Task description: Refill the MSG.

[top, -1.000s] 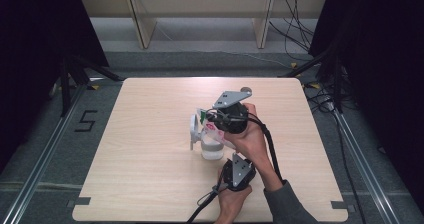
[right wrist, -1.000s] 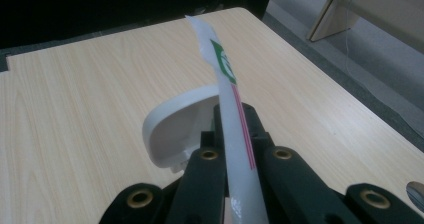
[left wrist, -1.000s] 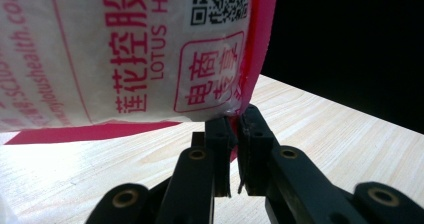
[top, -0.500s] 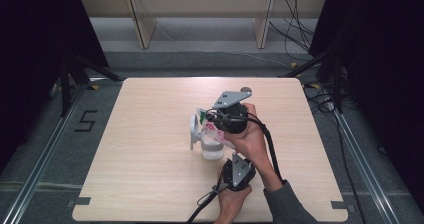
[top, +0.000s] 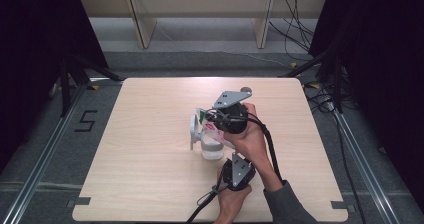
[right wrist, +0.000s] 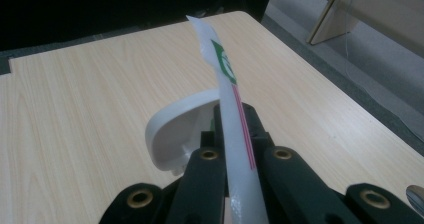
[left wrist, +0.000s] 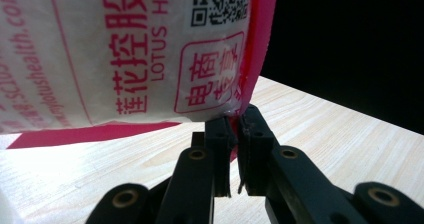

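The right hand-held gripper [right wrist: 235, 134] pinches the packet [right wrist: 227, 114] near its top, and the left hand-held gripper [left wrist: 235, 134] pinches its lower corner, holding it tilted over a white cup [top: 211, 148] mid-surface [top: 150, 184]. Pouring appears underway; whether contents flow cannot be told.

The high camera hangs above my side of the table [top: 150, 134], facing forward and down, far enough to take in the whole top; my arms enter at 6 o'clock. The camera on my left gripper [left wrist: 234, 134] looks along its jaws, very close to the printed packet [left wrist: 125, 54]. The one on my right gripper [right wrist: 232, 129] sights along that same packet's edge [right wrist: 225, 74]. All three share packet and tabletop.
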The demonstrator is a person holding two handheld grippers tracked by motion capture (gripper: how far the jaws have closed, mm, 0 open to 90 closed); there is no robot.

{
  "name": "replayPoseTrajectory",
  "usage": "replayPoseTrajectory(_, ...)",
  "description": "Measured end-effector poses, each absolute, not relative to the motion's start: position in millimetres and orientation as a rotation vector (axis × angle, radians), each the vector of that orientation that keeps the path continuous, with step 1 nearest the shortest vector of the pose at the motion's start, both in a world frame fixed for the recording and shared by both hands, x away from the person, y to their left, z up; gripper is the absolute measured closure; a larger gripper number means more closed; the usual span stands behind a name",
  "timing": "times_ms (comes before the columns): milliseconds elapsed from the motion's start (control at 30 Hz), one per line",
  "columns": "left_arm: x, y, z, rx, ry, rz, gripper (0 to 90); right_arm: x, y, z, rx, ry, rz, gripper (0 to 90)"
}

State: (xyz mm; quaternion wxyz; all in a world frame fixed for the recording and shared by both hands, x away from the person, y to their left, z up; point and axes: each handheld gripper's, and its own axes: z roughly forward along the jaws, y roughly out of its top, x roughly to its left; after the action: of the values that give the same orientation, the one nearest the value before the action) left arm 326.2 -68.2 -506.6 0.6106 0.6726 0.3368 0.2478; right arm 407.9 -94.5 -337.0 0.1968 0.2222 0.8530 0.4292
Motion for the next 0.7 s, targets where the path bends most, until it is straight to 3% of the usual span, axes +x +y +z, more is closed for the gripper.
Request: replayPoseTrajectory(700, 327.4, -68.0, -506.7, 1.546, 0.783, 0.567, 84.0, 406.8, -89.7, -338.4, 0.604, 2.398, 1.193, 90.0)
